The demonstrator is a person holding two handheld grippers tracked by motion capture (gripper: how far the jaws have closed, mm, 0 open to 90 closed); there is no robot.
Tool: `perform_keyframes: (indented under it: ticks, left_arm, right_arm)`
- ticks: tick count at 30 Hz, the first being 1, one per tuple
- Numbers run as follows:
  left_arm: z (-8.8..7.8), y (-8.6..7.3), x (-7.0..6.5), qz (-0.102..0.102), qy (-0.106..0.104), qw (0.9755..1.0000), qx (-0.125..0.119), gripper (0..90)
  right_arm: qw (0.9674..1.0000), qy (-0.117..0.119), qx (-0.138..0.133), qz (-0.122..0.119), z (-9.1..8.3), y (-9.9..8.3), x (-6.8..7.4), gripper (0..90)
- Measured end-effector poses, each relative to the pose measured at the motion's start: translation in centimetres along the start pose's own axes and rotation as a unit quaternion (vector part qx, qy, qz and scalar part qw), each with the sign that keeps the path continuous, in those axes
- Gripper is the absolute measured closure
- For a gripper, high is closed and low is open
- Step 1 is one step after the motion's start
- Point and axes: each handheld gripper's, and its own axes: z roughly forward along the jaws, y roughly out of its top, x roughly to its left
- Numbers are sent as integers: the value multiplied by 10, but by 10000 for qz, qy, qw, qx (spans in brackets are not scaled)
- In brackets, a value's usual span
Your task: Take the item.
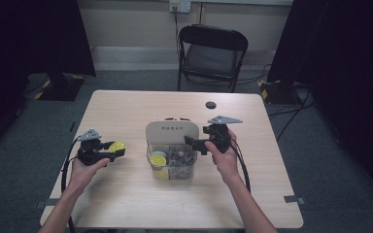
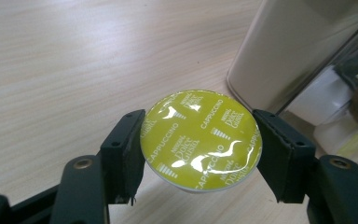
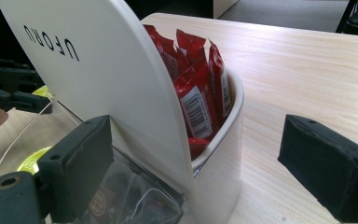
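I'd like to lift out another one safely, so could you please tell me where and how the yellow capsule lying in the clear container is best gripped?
Probably across its round rim, as the left claw already holds a matching capsule. Come straight down from above: the capsule in the container lies foil up in the clear front compartment, whose walls block any sideways approach, and the tall cream back panel stands behind it.
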Motion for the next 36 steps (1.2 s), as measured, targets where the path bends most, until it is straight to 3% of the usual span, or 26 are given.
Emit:
perform_keyframes:
  ticks: [11,22,33,35,36]
  left_arm:
    - [14,-12,7,119,85,9994,307,378]
    - [22,-18,10,60,118,9987,487,378]
    - [25,-20,8,19,117,9991,419,369]
    - [24,-20,9,21,144,9991,405,285]
    - [24,-20,8,-37,170,9992,367,285]
  right_arm:
    - [10000,6,-13,12,-1,0,-1,93]
    - [10000,-1,-14,3,-1,0,-1,92]
    - [10000,-6,-14,-2,-1,0,0,93]
    - [10000,-7,-14,-2,-1,0,0,94]
    - [10000,-7,-14,-2,-1,0,0,94]
